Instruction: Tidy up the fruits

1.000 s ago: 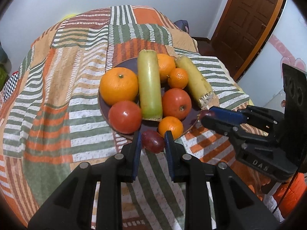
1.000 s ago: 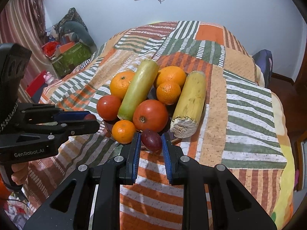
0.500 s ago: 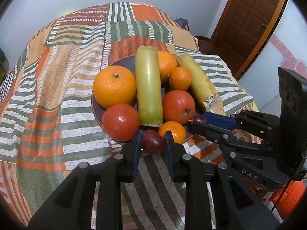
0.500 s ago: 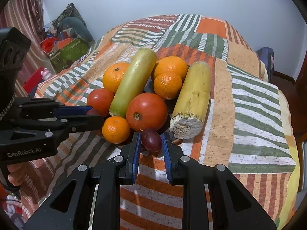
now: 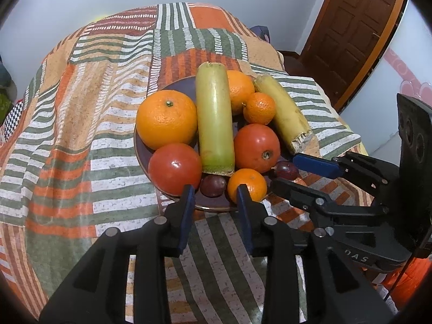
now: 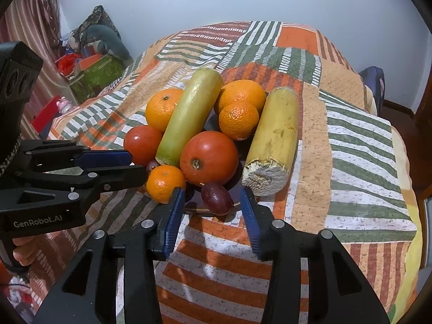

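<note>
A dark purple plate [image 5: 140,156] on the bed holds oranges, two tomatoes [image 5: 174,167], a green cane piece [image 5: 214,118] and a yellow cane piece [image 5: 283,116]. One dark grape [image 5: 213,185] lies on the plate's near edge, just beyond my left gripper [image 5: 215,192]. That gripper's jaws are opening and the pads stand clear of the grape. A second grape [image 6: 216,198] rests on the plate rim [image 6: 194,205] between the blue pads of my right gripper [image 6: 211,190], which is also opening without touching it. From the left wrist view, the right gripper [image 5: 284,171] comes in from the right.
The plate sits on a striped patchwork bedspread [image 5: 81,135] that drops off at the sides. A brown door [image 5: 348,35] stands at the back right. Bags and boxes [image 6: 91,73] are piled on the floor at the left. A hand [image 6: 21,248] holds the left gripper [image 6: 137,165].
Both grippers were shut on a grape each a second ago. They came closer to the plate, their jaws have parted, and each grape now lies free on the plate's near edge.
</note>
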The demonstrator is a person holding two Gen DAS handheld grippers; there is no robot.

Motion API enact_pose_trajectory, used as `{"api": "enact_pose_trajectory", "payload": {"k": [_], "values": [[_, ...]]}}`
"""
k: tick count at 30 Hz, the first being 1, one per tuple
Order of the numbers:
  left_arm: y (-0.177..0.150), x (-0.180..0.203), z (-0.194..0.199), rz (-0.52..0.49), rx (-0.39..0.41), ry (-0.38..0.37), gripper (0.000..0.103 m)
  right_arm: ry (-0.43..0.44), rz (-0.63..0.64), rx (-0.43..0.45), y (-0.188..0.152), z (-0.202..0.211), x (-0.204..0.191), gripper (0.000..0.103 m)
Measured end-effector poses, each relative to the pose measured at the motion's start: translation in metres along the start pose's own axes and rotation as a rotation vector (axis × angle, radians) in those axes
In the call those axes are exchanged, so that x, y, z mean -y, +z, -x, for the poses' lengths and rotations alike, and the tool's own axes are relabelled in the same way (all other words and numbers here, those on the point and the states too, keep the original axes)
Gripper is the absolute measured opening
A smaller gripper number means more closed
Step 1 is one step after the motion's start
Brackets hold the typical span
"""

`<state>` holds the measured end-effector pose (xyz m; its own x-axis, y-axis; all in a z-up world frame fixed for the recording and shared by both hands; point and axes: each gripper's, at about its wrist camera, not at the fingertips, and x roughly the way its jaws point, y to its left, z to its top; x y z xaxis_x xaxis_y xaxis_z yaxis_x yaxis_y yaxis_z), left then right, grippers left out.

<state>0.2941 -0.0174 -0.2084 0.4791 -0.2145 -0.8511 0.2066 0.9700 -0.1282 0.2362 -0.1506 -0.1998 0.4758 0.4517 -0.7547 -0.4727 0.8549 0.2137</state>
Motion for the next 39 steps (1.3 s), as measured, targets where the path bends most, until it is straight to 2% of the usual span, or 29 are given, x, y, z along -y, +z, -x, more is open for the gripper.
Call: {"api": "enact_pose_trajectory", "payload": {"k": [5, 10, 17, 22, 26, 33, 35, 36, 37, 39], "values": [[-0.002, -0.002, 0.013, 0.017, 0.019, 0.015, 0.037, -0.005, -0.007, 0.003, 0.001, 0.007, 0.002, 0.04], [0.0, -0.005, 0.048, 0.053, 0.093, 0.031, 0.037, -0.011, -0.019, 0.055, 0.008, 0.033, 0.003, 0.04], [-0.001, 0.009, 0.123, 0.046, 0.271, 0.077, 0.037, -0.03, -0.011, 0.2, 0.016, 0.099, -0.009, 0.04], [-0.011, 0.027, 0.186, 0.034, 0.417, 0.095, 0.037, -0.063, 0.027, 0.331, 0.018, 0.154, -0.031, 0.04], [-0.026, 0.043, 0.234, 0.011, 0.541, 0.129, 0.037, -0.056, 0.038, 0.429, 0.018, 0.194, -0.048, 0.04], [-0.052, 0.061, 0.295, 0.012, 0.681, 0.103, 0.037, -0.05, 0.059, 0.581, 0.007, 0.253, -0.078, 0.04], [-0.059, 0.065, 0.309, 0.012, 0.716, 0.101, 0.04, -0.053, 0.062, 0.611, 0.004, 0.261, -0.084, 0.04], [-0.063, 0.067, 0.314, 0.01, 0.731, 0.101, 0.048, -0.052, 0.059, 0.629, 0.001, 0.267, -0.087, 0.04], [-0.066, 0.068, 0.32, 0.013, 0.749, 0.104, 0.054, -0.049, 0.056, 0.639, 0.0, 0.271, -0.088, 0.042], [-0.072, 0.07, 0.326, 0.017, 0.77, 0.109, 0.059, -0.047, 0.048, 0.664, -0.004, 0.278, -0.09, 0.048]]}}
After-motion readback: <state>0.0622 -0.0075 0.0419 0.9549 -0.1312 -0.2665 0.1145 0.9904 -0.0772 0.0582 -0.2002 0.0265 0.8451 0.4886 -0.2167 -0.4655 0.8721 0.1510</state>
